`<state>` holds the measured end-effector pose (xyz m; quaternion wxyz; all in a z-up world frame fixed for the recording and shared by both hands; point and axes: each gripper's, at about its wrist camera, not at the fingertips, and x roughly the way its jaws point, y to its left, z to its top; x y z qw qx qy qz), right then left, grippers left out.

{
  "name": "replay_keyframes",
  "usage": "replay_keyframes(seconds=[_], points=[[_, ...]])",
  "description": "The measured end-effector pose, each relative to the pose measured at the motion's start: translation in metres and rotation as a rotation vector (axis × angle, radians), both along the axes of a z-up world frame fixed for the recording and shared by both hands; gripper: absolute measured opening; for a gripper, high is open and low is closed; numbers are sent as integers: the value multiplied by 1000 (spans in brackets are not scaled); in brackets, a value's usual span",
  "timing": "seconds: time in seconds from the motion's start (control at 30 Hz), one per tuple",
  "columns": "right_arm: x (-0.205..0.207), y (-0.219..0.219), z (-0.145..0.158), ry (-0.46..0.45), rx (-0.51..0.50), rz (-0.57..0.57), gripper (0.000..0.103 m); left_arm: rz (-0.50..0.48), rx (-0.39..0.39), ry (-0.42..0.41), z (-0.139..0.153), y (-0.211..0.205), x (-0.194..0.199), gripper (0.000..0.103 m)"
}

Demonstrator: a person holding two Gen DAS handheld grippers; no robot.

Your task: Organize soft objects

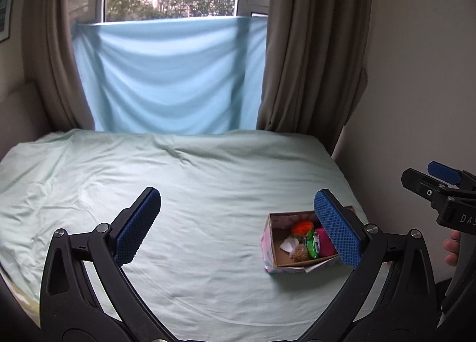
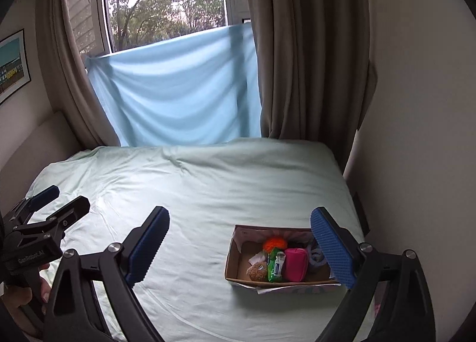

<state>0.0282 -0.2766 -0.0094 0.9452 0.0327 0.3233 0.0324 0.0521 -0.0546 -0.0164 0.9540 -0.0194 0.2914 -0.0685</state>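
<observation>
Both tongs wide, holding nothing: left tongs [image 1: 238, 223], right tongs [image 2: 239, 248] hover over bed [image 2: 193, 187]. Soft items all in box [image 2: 235, 264] near bed's right edge. Risks: nudged box slides off edge; cramped items snag, neighbour drags out.

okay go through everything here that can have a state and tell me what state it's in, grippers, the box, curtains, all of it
left gripper: open, empty, above the bed.
right gripper: open, empty.
box: open-topped, on the bed sheet, holding soft items.
pink pouch: zipped, inside the box.
curtains: drawn apart.
blue cloth: hung across the lower window.
</observation>
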Motion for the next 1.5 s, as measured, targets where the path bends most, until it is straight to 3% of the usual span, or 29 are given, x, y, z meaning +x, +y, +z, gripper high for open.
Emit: replay_keyframes(seconds=[0.37,1.5], points=[[-22,12,3,-89,6,-45,95,26,25,-53,6,7,-21,103],[-28,14,4,-96,-14,-69,95,39,14,-45,-3,6,-26,103]])
